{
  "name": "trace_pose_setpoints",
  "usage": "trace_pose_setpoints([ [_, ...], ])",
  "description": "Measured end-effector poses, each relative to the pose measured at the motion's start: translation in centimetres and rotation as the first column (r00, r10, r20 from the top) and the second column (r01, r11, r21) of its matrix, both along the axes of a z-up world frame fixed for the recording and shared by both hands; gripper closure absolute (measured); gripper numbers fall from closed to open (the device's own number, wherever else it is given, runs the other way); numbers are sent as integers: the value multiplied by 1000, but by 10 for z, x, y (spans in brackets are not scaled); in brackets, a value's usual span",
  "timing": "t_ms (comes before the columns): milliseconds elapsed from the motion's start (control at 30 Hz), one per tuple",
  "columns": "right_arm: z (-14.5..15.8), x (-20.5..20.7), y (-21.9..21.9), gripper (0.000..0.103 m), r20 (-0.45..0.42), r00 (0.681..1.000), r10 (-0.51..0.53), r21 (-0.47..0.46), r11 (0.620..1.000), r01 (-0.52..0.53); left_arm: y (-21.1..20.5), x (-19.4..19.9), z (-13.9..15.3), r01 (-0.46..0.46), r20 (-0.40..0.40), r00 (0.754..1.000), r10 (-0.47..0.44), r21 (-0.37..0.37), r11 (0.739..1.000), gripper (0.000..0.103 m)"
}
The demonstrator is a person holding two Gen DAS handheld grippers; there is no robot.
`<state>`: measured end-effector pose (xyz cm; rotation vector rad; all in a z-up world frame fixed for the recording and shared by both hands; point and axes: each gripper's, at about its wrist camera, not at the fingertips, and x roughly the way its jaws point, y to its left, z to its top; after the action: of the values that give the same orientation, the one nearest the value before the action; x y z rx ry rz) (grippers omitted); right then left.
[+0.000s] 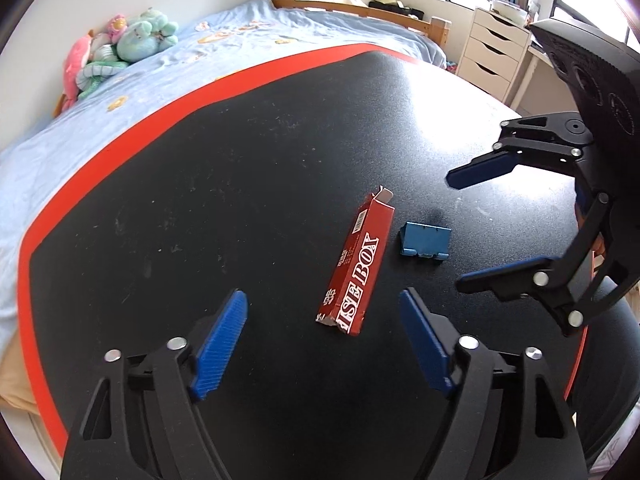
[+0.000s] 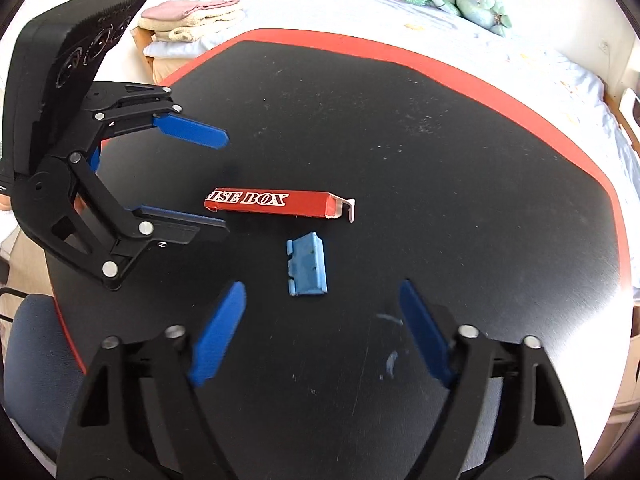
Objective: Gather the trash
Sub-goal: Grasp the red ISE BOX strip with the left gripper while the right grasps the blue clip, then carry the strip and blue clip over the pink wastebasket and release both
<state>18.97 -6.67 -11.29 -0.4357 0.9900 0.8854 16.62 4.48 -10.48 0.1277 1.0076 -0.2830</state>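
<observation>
A long red cardboard box (image 1: 356, 268) with white lettering and torn open ends lies flat on the black table (image 1: 200, 200). A small blue plastic piece (image 1: 425, 239) lies just right of it. My left gripper (image 1: 323, 300) is open and empty, low over the table, with the box's near end between its fingers. My right gripper (image 1: 454, 232) is open and empty at the right, beside the blue piece. In the right wrist view my right gripper (image 2: 323, 294) is open just short of the blue piece (image 2: 306, 266), with the red box (image 2: 272, 203) beyond and my left gripper (image 2: 224, 184) at its left end.
The black table has a red rim (image 1: 120, 136). A bed with a light blue sheet (image 1: 224, 40) and plush toys (image 1: 120, 48) stands behind it. A white drawer unit (image 1: 492, 52) is at the far right. Folded towels (image 2: 192, 20) and a grey chair seat (image 2: 32, 360) show in the right wrist view.
</observation>
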Motion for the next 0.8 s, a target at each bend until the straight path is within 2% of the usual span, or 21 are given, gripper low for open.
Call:
trace_pose_setpoints([
  [33, -1, 2, 1, 35, 2, 1000, 0, 2, 1000, 0, -1, 1, -1, 4, 4, 1000, -4, -1, 1000, 35],
  [100, -4, 3, 3, 47, 4, 1000, 6, 1, 1000, -6, -2, 2, -3, 10, 4, 1000, -10, -2, 1000, 42],
  [233, -6, 2, 8, 57, 28, 999, 23, -5, 1000, -23, -5, 3, -6, 13, 14, 1000, -13, 5, 1000, 61],
  [267, -6, 2, 9, 64, 35, 999, 23, -7, 1000, -23, -5, 3, -6, 7, 16, 1000, -7, 3, 1000, 68],
  [300, -5, 2, 9, 73, 37, 999, 25, -5, 1000, -25, -5, 3, -5, 2, 17, 1000, -2, 3, 1000, 72],
  [367, -5, 2, 11, 83, 39, 999, 32, -5, 999, -32, -6, 2, -5, -5, 15, 1000, 5, 0, 1000, 86],
  [633, -2, -1, 9, 83, 35, 999, 10, 0, 1000, -10, -5, -2, -3, -51, -1, 999, 51, -25, 998, 89],
  [800, 9, -6, 1, 83, 41, 999, -9, 18, 1000, 8, -7, -13, 8, -74, 7, 997, 74, -44, 996, 89],
])
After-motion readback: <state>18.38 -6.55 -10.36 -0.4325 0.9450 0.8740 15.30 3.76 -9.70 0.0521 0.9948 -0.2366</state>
